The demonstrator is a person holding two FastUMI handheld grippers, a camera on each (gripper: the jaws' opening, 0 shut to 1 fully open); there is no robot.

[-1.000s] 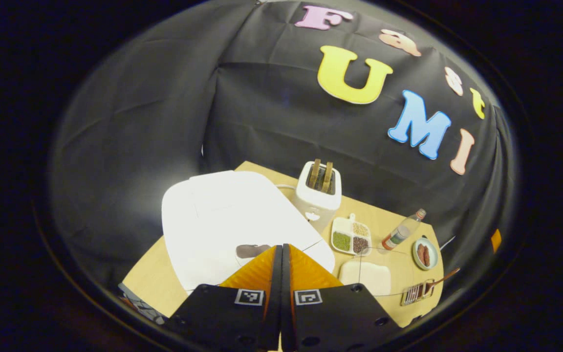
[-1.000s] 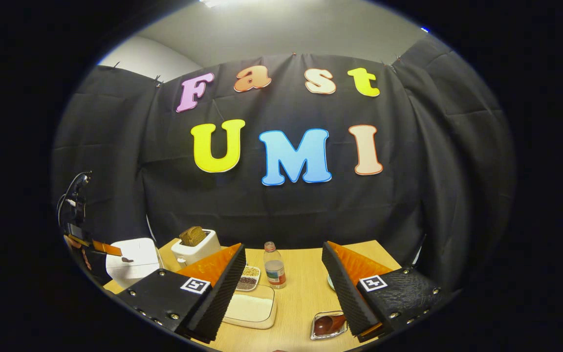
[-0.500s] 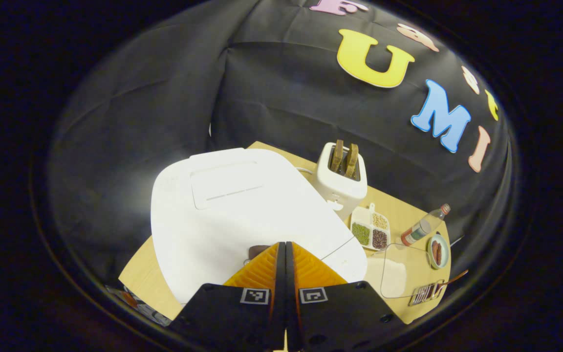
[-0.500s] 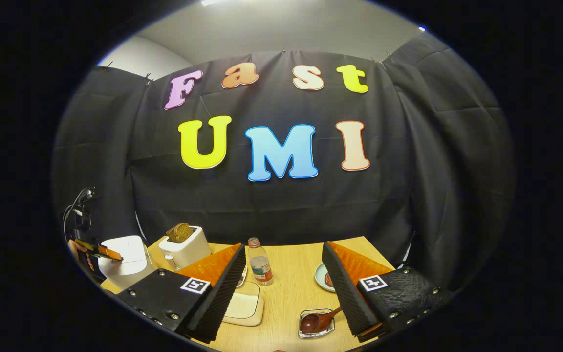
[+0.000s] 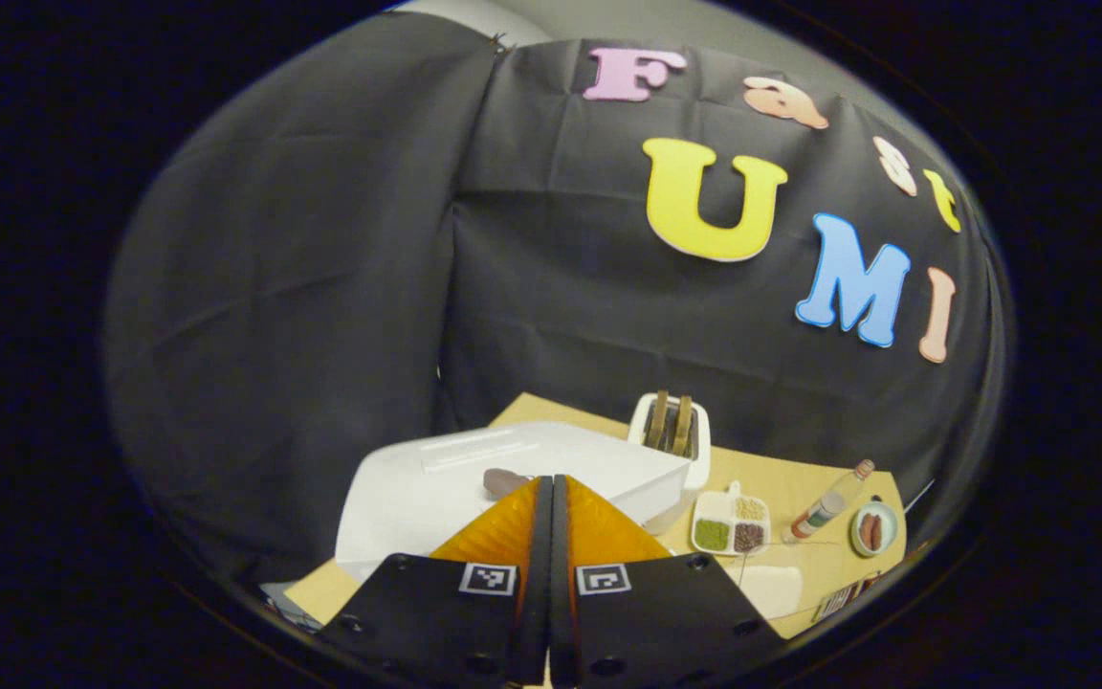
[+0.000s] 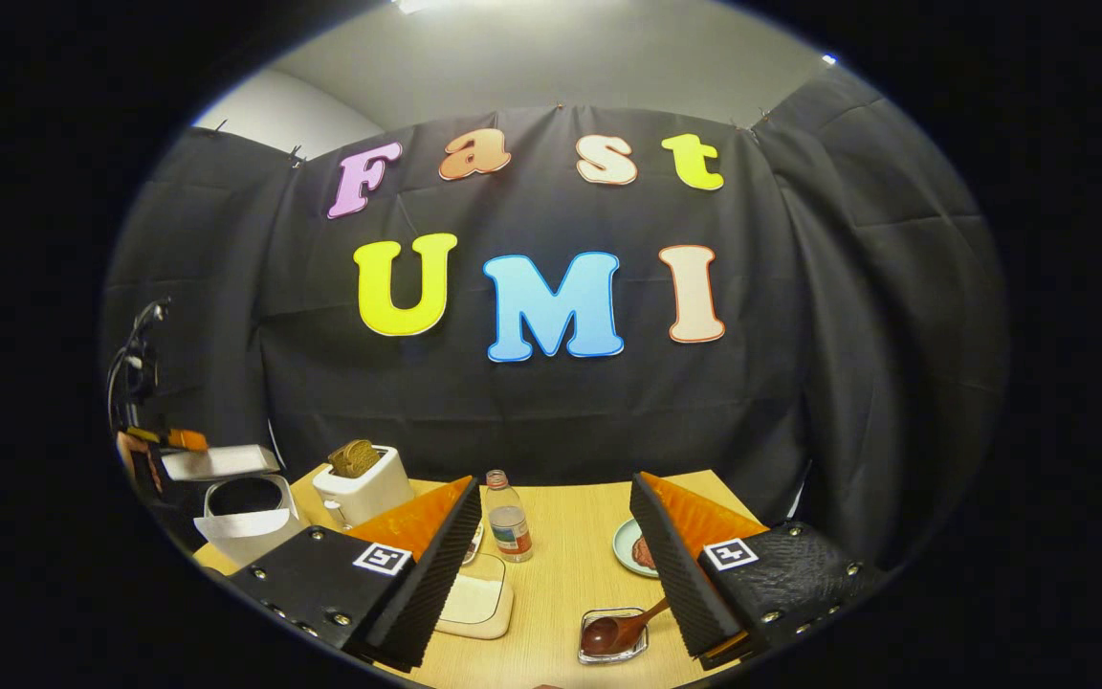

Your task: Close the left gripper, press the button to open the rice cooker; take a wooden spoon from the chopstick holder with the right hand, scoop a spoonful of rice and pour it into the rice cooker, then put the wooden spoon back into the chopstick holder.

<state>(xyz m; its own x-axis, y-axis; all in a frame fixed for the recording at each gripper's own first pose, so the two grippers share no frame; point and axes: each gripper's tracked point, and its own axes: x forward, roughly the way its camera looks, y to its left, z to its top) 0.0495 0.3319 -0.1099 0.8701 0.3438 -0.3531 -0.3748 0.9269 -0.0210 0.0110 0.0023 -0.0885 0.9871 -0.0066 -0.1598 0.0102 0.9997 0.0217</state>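
The white rice cooker [image 5: 436, 507] stands on the table's left, its lid [image 5: 551, 457] tilted up with a brown button [image 5: 503, 480] on it. My left gripper [image 5: 552, 480] is shut and empty, its tips just before that button. In the right gripper view the cooker [image 6: 243, 522] stands open, lid [image 6: 216, 462] raised, dark pot showing, with the left gripper [image 6: 168, 440] above the lid. My right gripper [image 6: 551, 498] hangs open over the table. Below it the wooden spoon [image 6: 613, 630] lies in the clear chopstick holder [image 6: 599, 655], beside a tray of rice [image 6: 474, 603].
A white toaster [image 6: 360, 483] with bread stands behind the cooker. A small bottle [image 6: 508, 519], a divided dish of beans [image 5: 729, 524] and a plate of sausages [image 6: 637, 547] sit on the wooden table [image 6: 570, 574]. Black cloth walls close the back and sides.
The cooker's lid has sprung up from flat to raised, showing the pot. My left gripper has risen with it, still shut. The right gripper has barely moved.
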